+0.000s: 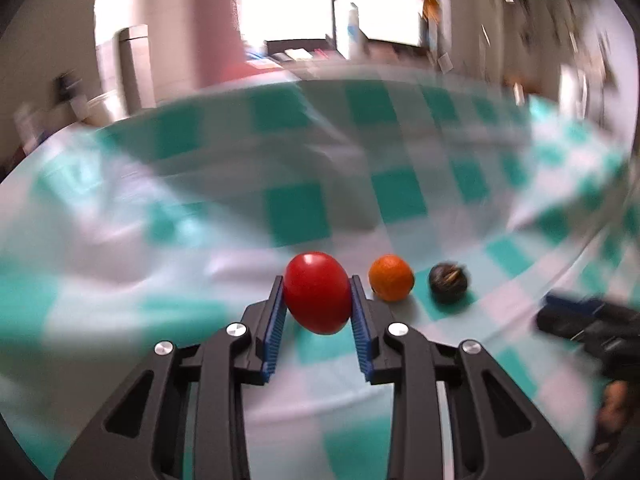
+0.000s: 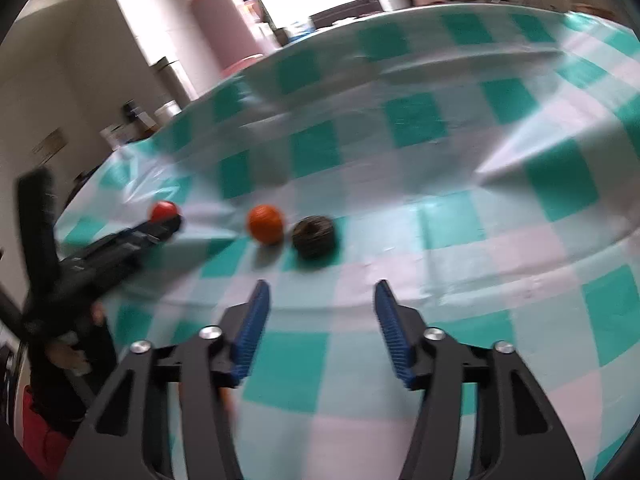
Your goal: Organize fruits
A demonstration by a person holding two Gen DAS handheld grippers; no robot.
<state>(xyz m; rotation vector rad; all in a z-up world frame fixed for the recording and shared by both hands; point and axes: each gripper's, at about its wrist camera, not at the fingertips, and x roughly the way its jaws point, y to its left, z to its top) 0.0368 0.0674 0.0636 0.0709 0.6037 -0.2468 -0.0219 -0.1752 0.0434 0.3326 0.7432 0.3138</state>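
My left gripper [image 1: 318,294] is shut on a red tomato [image 1: 317,297], its blue pads pressing both sides, lifted a little above the checked cloth. To its right an orange [image 1: 391,278] and a dark round fruit [image 1: 448,282] lie side by side on the cloth. In the right wrist view the orange [image 2: 266,224] and the dark fruit [image 2: 313,236] sit beyond my right gripper [image 2: 322,298], which is open with nothing between its fingers. At the left of that view the left gripper [image 2: 166,222] holds the tomato [image 2: 163,210].
A teal, white and pink checked tablecloth [image 2: 460,216] covers the table, with a raised fold [image 2: 520,152] at the right. A pink container [image 2: 228,24] and boxes stand past the far edge. A hand [image 2: 72,356] holds the left tool.
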